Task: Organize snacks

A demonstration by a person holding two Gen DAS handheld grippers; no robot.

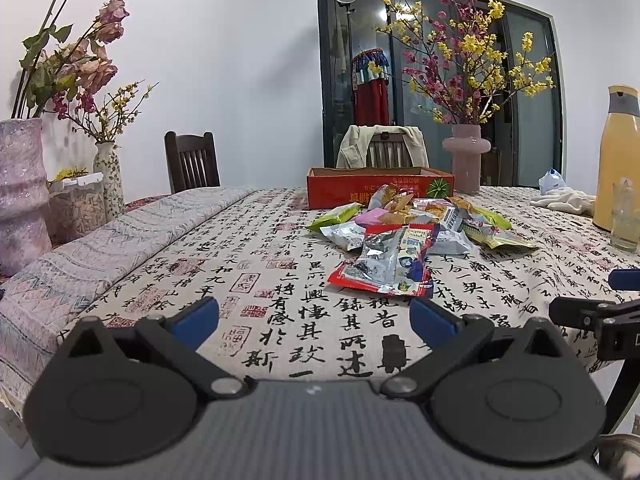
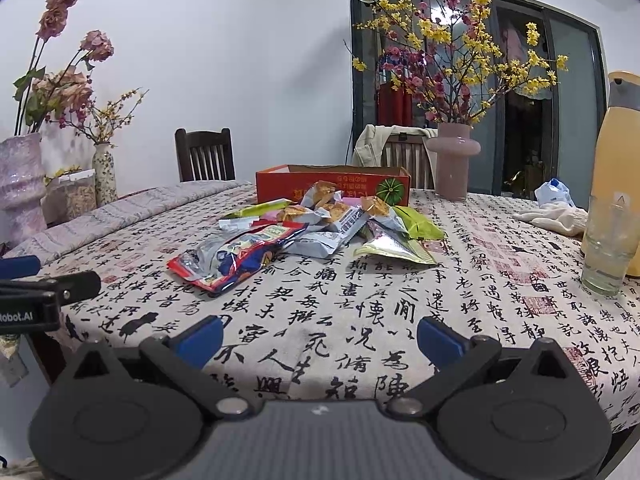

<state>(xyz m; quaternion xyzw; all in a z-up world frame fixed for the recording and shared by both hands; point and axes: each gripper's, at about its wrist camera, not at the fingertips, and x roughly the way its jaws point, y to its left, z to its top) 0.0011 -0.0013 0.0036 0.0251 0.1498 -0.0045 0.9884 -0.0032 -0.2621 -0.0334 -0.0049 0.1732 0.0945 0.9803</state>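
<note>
A pile of snack packets [image 1: 416,224] lies mid-table, also in the right wrist view [image 2: 320,224]. The nearest is a red-edged silver packet [image 1: 384,268], which the right wrist view [image 2: 236,258] shows too. Behind the pile stands an open red cardboard box [image 1: 380,188], seen in the right wrist view [image 2: 332,186] as well. My left gripper [image 1: 314,316] is open and empty, low over the near table edge, short of the red-edged packet. My right gripper [image 2: 320,338] is open and empty, also near the table edge. Each gripper shows at the other view's side [image 1: 592,316] [image 2: 40,292].
A calligraphy tablecloth [image 1: 280,280] covers the table. A pink vase of flowers [image 2: 454,160], a yellow jug [image 2: 616,168], a glass [image 2: 608,248] and a white cloth [image 2: 556,216] stand at the right. Vases [image 1: 20,192] and a jar [image 1: 80,204] stand at the left. Chairs stand behind.
</note>
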